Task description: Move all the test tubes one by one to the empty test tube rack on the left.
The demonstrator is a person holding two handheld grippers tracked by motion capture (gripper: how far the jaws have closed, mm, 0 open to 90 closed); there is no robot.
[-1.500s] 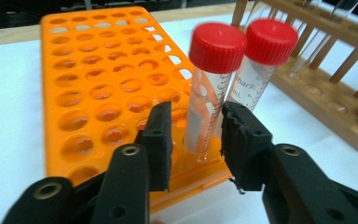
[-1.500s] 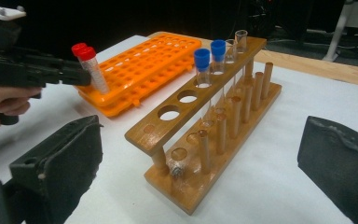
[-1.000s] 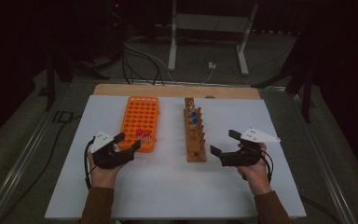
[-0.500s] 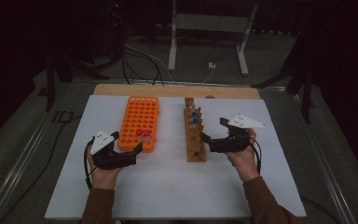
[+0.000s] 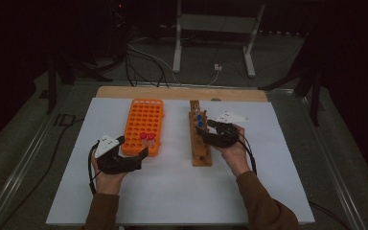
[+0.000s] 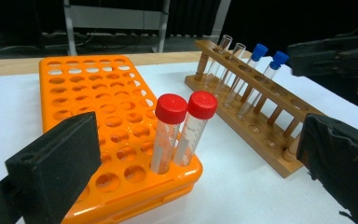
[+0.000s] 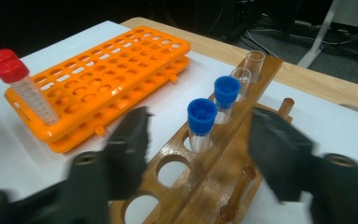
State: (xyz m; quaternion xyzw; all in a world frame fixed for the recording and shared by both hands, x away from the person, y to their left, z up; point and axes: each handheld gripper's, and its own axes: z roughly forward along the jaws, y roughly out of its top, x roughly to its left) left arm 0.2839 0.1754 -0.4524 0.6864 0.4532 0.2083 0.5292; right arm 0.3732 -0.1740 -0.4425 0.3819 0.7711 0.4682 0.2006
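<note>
An orange rack (image 5: 143,125) holds two red-capped tubes (image 6: 182,125) at its near corner. To its right, a wooden rack (image 5: 201,143) carries two blue-capped tubes (image 7: 201,116) and two uncapped glass tubes (image 7: 254,59). My left gripper (image 5: 133,146) rests at the orange rack's near end. Its jaws have just been opening and now stand wide, open, with the red-capped tubes ahead of the gap and untouched. My right gripper (image 7: 203,154) straddles the wooden rack. Its jaws have just been closing around the nearer blue-capped tube, but the blurred pads (image 7: 131,148) stand apart from it.
The racks sit on a white sheet (image 5: 172,191) over a wooden table edge (image 5: 172,93). Several empty holes run along the wooden rack's near end (image 7: 172,171). A metal stand (image 5: 211,28) and cables lie on the floor beyond the table.
My right gripper has moved left and away from me, from the sheet beside the wooden rack to over its blue-capped tubes, and its jaws have narrowed. The left hand has stayed put.
</note>
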